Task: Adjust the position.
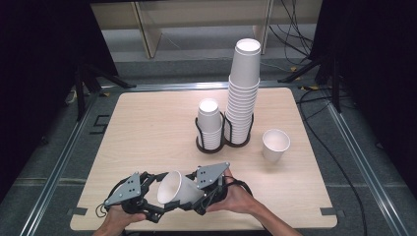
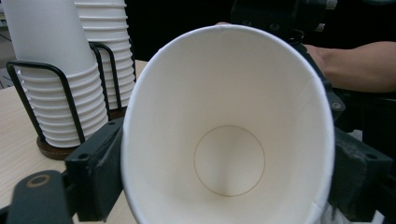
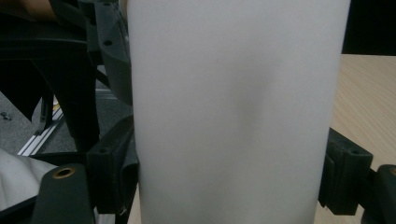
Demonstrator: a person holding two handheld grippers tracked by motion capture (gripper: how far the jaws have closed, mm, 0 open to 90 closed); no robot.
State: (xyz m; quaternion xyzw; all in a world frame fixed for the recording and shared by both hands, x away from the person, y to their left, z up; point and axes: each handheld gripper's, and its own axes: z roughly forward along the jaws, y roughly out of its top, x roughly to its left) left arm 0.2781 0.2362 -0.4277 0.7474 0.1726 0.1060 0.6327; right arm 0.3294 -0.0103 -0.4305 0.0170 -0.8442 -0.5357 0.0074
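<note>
Both claws, left [image 1: 156, 209] and right [image 1: 199, 200], clamp one tilted paper cup [image 1: 176, 191] between them.

- The paper cup [image 2: 229, 135] is showing a matt white, smooth inside with a faint seam ring at its bottom.
- The counter [image 1: 147, 128] is looking like pale wood-grain laminate, smooth and dull.
- The cup holder [image 2: 65, 100] is showing thin black wire on a dark wooden-looking base.
- The left hand-held gripper [image 1: 162, 194] is showing matt black plastic, scuffed at the edges.
</note>
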